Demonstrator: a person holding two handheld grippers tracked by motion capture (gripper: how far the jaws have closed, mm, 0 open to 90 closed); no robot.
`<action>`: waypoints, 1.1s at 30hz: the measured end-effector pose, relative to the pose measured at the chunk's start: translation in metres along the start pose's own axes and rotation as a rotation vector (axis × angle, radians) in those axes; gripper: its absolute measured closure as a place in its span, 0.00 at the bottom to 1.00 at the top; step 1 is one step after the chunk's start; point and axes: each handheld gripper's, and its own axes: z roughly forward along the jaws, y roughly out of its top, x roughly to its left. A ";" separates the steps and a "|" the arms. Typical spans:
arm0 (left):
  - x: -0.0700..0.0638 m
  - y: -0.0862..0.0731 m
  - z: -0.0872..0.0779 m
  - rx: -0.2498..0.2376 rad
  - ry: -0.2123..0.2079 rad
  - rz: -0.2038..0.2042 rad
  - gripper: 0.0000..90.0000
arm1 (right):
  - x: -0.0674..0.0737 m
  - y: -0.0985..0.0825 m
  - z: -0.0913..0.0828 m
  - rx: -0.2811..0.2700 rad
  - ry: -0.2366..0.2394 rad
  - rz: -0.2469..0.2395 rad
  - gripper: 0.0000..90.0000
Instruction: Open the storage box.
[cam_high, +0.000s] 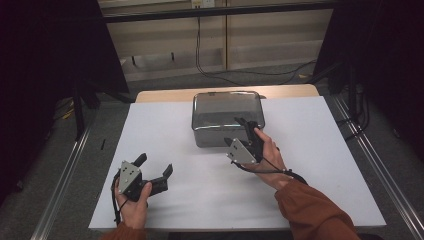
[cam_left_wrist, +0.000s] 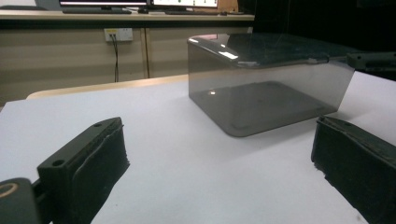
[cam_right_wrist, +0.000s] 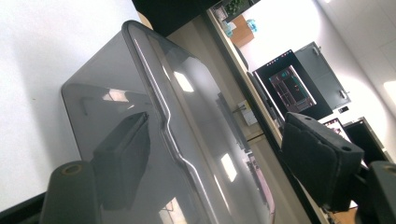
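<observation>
Smoked-plastic lidded box (cam_high: 227, 117) looks light, stiff and slick, so its near rim seems the best hold. Right claw (cam_high: 243, 131) straddles that rim, not yet pinching; left claw (cam_high: 154, 166) gapes empty on the bench (cam_high: 310, 165).

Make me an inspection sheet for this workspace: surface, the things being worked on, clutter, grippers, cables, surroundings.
Surface: white board on a wooden table, bare apart from the box.
Job's things: smoky transparent box, lidded, at the far middle.
Clutter: nothing seen.
Grippers: right gripper at the box's near right corner, fingers straddling the lid's rim, not yet pressing; left gripper open and empty above the board.
Cables: black cable trailing from the right gripper; wires on the floor behind.
Surroundings: beige cabinets, dark curtains at both sides.
</observation>
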 end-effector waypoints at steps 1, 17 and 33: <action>0.000 0.000 0.000 0.004 0.001 -0.004 0.05 | 0.000 -0.001 0.001 0.007 0.001 -0.023 0.31; 0.003 0.001 0.005 0.027 -0.012 -0.036 0.05 | 0.018 -0.010 0.016 0.104 -0.023 -0.304 0.62; -0.004 0.003 0.014 0.033 -0.061 -0.011 0.03 | 0.028 -0.012 0.021 0.111 -0.027 -0.387 0.87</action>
